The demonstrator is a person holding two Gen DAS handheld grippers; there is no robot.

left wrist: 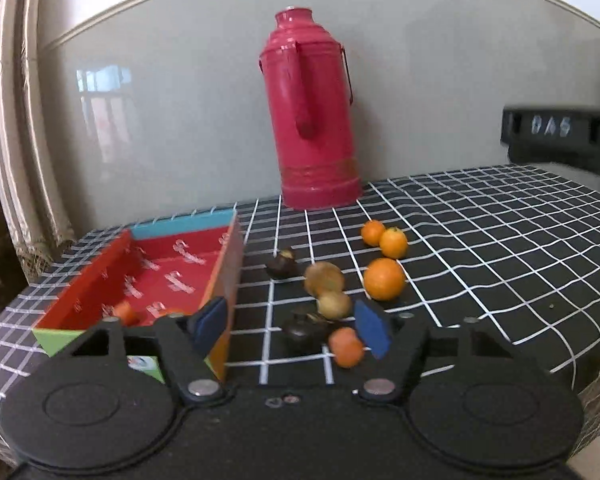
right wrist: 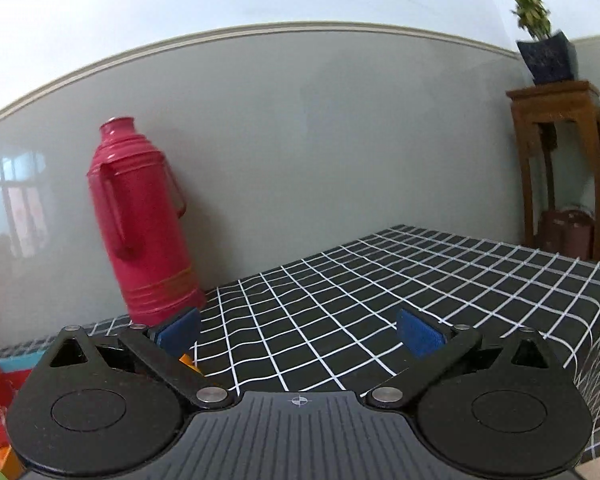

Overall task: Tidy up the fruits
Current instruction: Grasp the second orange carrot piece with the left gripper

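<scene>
Fingers (left wrist: 216,330) of both grippers gape empty, the left aimed at fruit (left wrist: 346,346) at 12 o'clock, ready for boxing.

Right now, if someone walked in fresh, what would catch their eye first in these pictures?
The tall pink thermos standing against the grey wall at the back of the checked tablecloth. Then the loose fruits: oranges and darker pieces scattered just right of the red box, which already holds a couple of orange pieces. The left gripper hangs over the nearest fruits, gripping nothing.
</scene>
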